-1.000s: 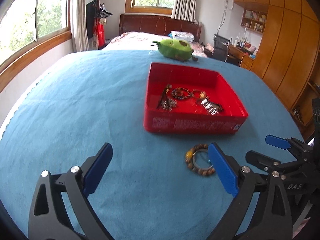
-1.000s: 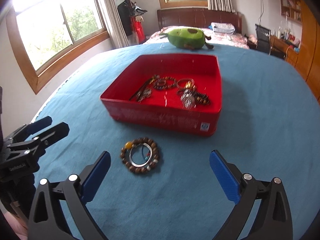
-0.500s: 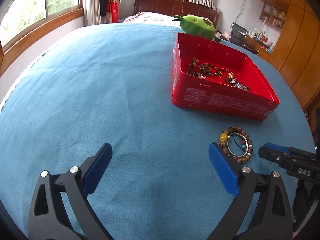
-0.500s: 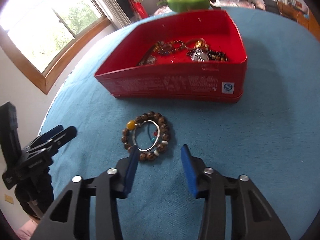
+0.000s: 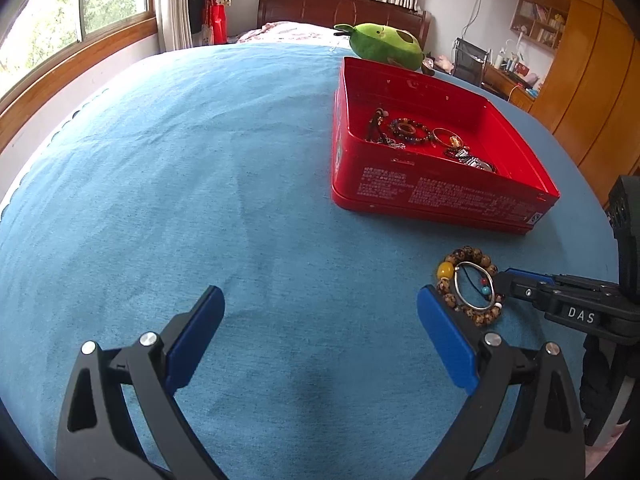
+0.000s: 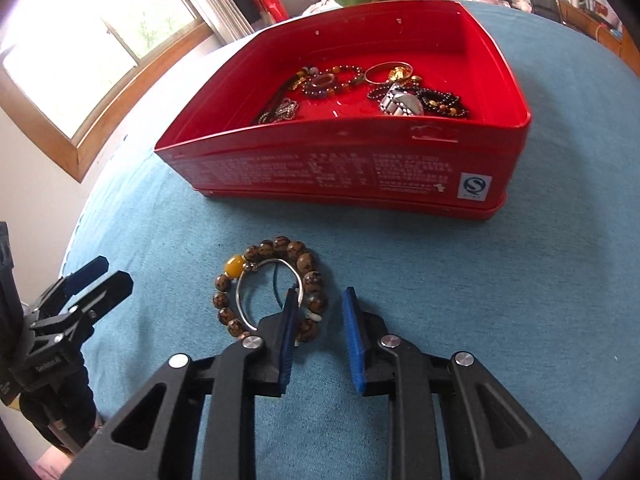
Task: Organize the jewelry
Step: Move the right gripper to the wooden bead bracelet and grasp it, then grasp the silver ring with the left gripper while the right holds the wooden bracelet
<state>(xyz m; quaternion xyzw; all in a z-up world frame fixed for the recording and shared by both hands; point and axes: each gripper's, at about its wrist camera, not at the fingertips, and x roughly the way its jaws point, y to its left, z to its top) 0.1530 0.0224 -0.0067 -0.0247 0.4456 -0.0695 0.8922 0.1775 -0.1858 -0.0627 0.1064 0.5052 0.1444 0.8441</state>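
Note:
A brown bead bracelet (image 6: 280, 245) with one yellow bead lies on the blue cloth, a silver bangle (image 6: 240, 296) inside its loop. In front of it stands a red tin (image 6: 320, 168) holding several jewelry pieces (image 6: 396, 100). My right gripper (image 6: 320, 291) is down at the bracelet with its jaws closing. The bracelet's near right beads sit between the pads, which do not press on them. The left wrist view shows the bracelet (image 5: 468, 256), the tin (image 5: 420, 192) and the right gripper (image 5: 516, 280) at its edge. My left gripper (image 5: 318, 294) hangs open over bare cloth, left of the bracelet.
A green plush toy (image 5: 384, 42) lies behind the tin at the table's far edge. The blue cloth (image 5: 180, 160) stretches wide to the left. A window, a bed, a chair and wooden cupboards stand beyond the table.
My right gripper has sunk and come forward to the bracelet, its jaws narrowing from wide open. The left gripper dropped lower early on, then stayed still and open.

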